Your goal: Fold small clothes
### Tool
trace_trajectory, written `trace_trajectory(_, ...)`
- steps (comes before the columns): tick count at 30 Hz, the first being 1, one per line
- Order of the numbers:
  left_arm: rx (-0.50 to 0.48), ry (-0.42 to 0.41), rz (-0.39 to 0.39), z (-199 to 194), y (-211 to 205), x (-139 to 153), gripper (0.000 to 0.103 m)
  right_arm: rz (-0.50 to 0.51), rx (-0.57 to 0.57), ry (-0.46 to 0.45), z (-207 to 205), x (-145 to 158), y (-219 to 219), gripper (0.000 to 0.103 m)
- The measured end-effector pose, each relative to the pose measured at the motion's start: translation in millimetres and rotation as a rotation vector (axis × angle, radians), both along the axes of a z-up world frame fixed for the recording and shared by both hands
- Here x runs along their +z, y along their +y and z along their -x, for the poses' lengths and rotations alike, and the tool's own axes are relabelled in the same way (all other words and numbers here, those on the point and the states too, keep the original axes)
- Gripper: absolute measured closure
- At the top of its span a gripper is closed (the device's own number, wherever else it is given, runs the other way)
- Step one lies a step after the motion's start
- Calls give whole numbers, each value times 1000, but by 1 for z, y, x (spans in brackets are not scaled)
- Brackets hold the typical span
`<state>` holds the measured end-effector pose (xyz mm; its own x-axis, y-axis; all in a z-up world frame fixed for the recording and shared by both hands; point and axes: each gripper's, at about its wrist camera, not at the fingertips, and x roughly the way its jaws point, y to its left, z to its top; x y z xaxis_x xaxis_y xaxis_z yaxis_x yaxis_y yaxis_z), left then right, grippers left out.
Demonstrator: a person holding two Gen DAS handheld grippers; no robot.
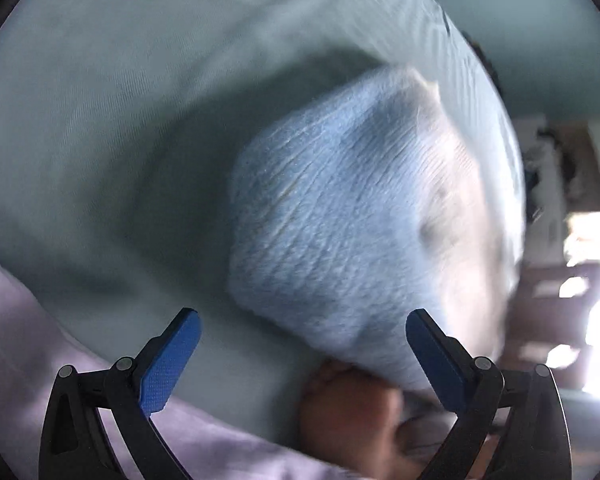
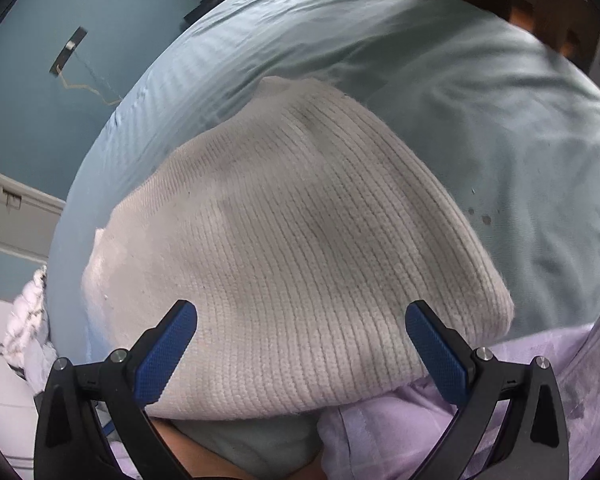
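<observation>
Knit garment (image 2: 300,248) — just ahead of right tongs (image 2: 301,340), spread wide, empty.

Spread left gripper (image 1: 303,330) before knit garment (image 1: 340,216)

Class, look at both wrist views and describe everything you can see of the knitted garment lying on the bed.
The knitted garment is a ribbed, cream-white piece, apparently wool or cotton yarn, tinted bluish and blurred in the left view. It lies folded into a rounded, compact bundle on the pale blue bedsheet, its near edge overlapping lilac fabric. Faint grey smudges mark it. Both tongs, left and right, stand open, not gripping it.
</observation>
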<state>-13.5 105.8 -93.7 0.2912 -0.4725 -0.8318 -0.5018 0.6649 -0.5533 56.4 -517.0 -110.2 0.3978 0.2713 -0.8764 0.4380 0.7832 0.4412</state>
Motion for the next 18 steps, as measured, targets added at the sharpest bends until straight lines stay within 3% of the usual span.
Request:
trace_trajectory(5, 107, 91, 120, -1, 3, -37, 0, -152, -125, 19, 21, -7, -19, 1)
trace_trajectory(9, 226, 57, 166, 0, 6, -36, 3, -213, -183, 47, 34, -12, -28, 1)
trace_trajectory(10, 220, 35, 185, -4, 3, -36, 9, -225, -189, 52, 35, -14, -29, 1)
trace_trajectory(11, 203, 19, 212, -9, 1, -35, 29, -240, -192, 60, 36, -16, -29, 1)
trace_trajectory(13, 182, 35, 192, -16, -4, -35, 32, -265, -189, 88, 36, -20, -27, 1)
trace_trajectory(15, 178, 43, 158, -15, -7, -33, 48, -309, -198, 114, 35, -28, -27, 1)
trace_trajectory(18, 221, 17, 205, -7, -3, -27, 65, -368, -250, 153, 32, -43, -32, 1)
